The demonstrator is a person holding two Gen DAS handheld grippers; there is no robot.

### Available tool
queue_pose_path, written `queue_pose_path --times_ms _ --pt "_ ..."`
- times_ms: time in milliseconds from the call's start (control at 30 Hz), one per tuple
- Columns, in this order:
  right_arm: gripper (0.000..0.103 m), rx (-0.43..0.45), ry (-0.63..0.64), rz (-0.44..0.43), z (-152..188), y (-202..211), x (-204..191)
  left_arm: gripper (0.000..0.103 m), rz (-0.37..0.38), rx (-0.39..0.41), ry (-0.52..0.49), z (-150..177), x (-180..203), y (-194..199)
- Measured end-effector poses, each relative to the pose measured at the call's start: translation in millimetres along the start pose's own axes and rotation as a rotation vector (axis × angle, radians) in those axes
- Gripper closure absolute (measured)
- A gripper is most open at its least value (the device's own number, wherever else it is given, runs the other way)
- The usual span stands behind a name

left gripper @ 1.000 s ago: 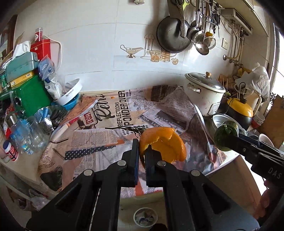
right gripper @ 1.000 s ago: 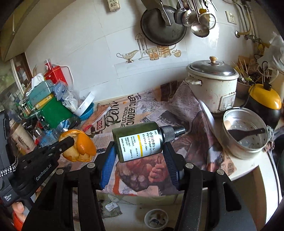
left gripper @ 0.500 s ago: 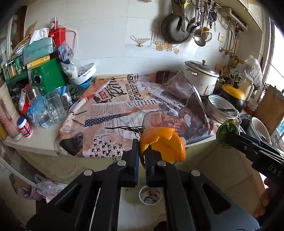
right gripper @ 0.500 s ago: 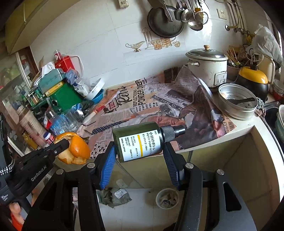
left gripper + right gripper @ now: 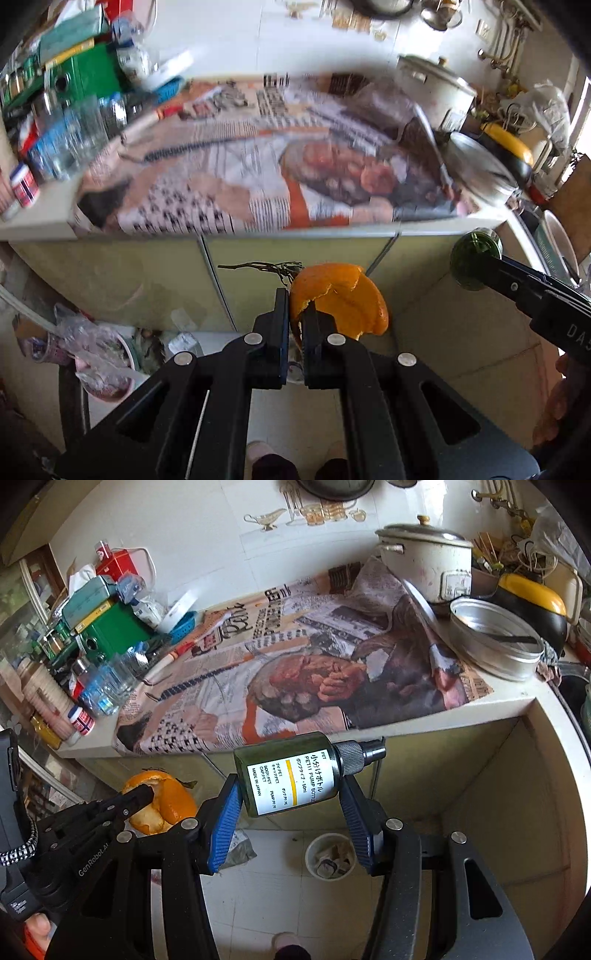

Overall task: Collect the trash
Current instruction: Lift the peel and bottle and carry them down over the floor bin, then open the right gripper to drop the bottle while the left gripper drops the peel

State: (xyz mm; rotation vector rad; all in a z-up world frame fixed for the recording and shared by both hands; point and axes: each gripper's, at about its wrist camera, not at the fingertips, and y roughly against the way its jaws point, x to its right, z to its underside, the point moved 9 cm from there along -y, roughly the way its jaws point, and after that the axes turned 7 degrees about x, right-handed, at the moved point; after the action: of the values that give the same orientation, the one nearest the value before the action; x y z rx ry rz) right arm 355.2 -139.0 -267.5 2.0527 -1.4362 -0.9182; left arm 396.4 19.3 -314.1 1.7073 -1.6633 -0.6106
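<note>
The desk [image 5: 532, 705], spread with one newspaper [image 5: 295, 657], carries one lidded rice cooker [image 5: 428, 565] far right and one metal pot [image 5: 495, 642] holding a dark utensil. Nearer, the right tool [image 5: 291, 805] pinches one green pump bottle [image 5: 288, 775] crosswise, long axis level, nozzle pointing right. Left of it, the left tool [image 5: 295, 314], pressed together, grips one orange peel [image 5: 343, 299] off the desk's near edge, above the floor, where one small cup [image 5: 330, 854] holds scraps.

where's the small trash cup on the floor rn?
Right wrist view: the trash cup stands on the floor tiles below the counter edge, just under the pump bottle held by the right gripper.
</note>
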Motion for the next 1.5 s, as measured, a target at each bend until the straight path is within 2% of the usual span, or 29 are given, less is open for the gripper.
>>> queue_pose_path --times_ms 200,367,533,733,900,1100,1200,1233,1300,1333,1367,1500 --pt "0.053 -0.12 -0.009 0.01 59 -64 43 0.099 -0.028 -0.092 0.057 67 2 -75" --pt "0.053 -0.209 -0.012 0.012 111 -124 66 0.099 -0.056 -0.162 0.11 124 -15 -129" --pt "0.053 -0.294 -0.021 0.0 161 -183 74 0.099 -0.103 -0.232 0.128 176 -40 -181" --pt "0.052 -0.358 -0.034 -0.046 194 -237 62 0.099 -0.134 -0.27 0.153 209 -62 -221" --pt "0.049 -0.395 -0.026 -0.056 195 -255 58 0.099 -0.133 -0.297 0.148 217 -63 -241" --pt "0.049 -0.389 -0.016 -0.03 186 -249 76 0.099 -0.078 -0.326 0.13 212 -42 -260" --pt "0.049 -0.387 -0.02 -0.008 182 -246 88 0.097 -0.019 -0.34 0.14 206 -24 -269" --pt "0.049 -0.384 -0.025 0.002 180 -243 93 0.094 0.0 -0.341 0.138 203 -17 -272" --pt "0.049 -0.378 -0.033 0.011 176 -241 98 0.079 0.017 -0.347 0.123 197 -6 -276" --pt "0.049 -0.374 -0.038 0.014 174 -238 101 0.062 0.015 -0.353 0.111 195 -1 -278" --pt "0.049 -0.37 -0.042 0.018 172 -236 104 0.054 0.014 -0.35 0.102 192 2 -279" --pt "0.049 -0.354 -0.063 0.028 162 -225 111 0.054 0.005 -0.346 0.074 183 16 -272"
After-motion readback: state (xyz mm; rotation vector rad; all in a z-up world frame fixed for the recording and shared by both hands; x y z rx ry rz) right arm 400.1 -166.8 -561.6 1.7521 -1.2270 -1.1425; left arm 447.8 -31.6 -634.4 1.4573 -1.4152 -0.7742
